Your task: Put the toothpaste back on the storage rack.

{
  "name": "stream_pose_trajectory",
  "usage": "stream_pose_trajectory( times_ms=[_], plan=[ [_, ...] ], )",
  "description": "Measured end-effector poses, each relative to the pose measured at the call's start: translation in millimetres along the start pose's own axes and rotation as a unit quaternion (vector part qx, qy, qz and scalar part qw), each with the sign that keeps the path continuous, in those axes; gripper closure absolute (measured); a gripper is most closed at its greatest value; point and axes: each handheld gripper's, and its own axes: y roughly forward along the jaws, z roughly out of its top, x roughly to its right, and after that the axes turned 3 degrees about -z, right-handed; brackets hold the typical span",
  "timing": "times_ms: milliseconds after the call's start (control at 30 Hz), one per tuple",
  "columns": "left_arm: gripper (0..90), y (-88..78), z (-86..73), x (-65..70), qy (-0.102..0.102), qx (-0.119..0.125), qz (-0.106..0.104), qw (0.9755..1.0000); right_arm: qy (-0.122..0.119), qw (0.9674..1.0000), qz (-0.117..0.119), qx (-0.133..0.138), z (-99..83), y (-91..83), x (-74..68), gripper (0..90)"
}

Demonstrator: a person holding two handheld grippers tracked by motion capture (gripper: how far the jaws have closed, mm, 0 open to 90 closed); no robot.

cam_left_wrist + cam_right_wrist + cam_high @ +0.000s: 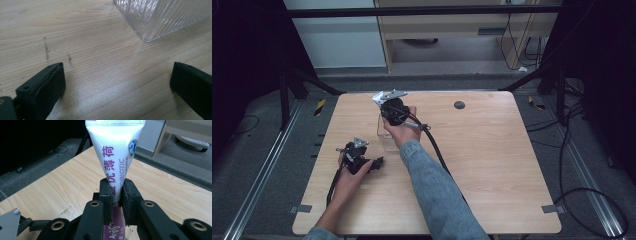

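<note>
**Tube clamped over the ribbed container**

Nearest the lens, the person's right forearm in a blue sleeve (pixel 437 195) reaches up the middle of the tabletop (pixel 492 165). Its hand holds the right tool (pixel 117 192), whose jaws are pressed together on a white tube (pixel 115 150) with purple lettering; the tube's crimped end fans out beyond the jaws. In the high view this tool (pixel 388 100) sits over a clear ribbed container (pixel 386 135) that stands on the wood left of centre.

The left tool (pixel 379 161) rests low on the tabletop near the left edge, held by the left hand (pixel 349 172). Its jaws stand wide apart with bare wood between them, and a corner of the clear ribbed container (pixel 160 17) lies just ahead, not touching either jaw.

Open room is widest on the right half of the tabletop, bare except for a small dark disc (pixel 459 105) near the far edge. Light wood grain carries a few dark specks. Grey floor, metal rails and loose cables (pixel 592 195) surround it; pale furniture stands beyond.
</note>
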Motion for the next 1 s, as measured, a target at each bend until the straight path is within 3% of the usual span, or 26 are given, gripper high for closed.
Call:
stream_pose_trajectory(
  times_ms=[1000],
  plan=[
    [0.0, 0.0, 0.0, 0.0, 0.0, 0.0, 0.0, 1.0, 0.0, 0.9996, 0.002, -0.029, -3.0, 7.4, -3.6, 79.7]
  ],
)
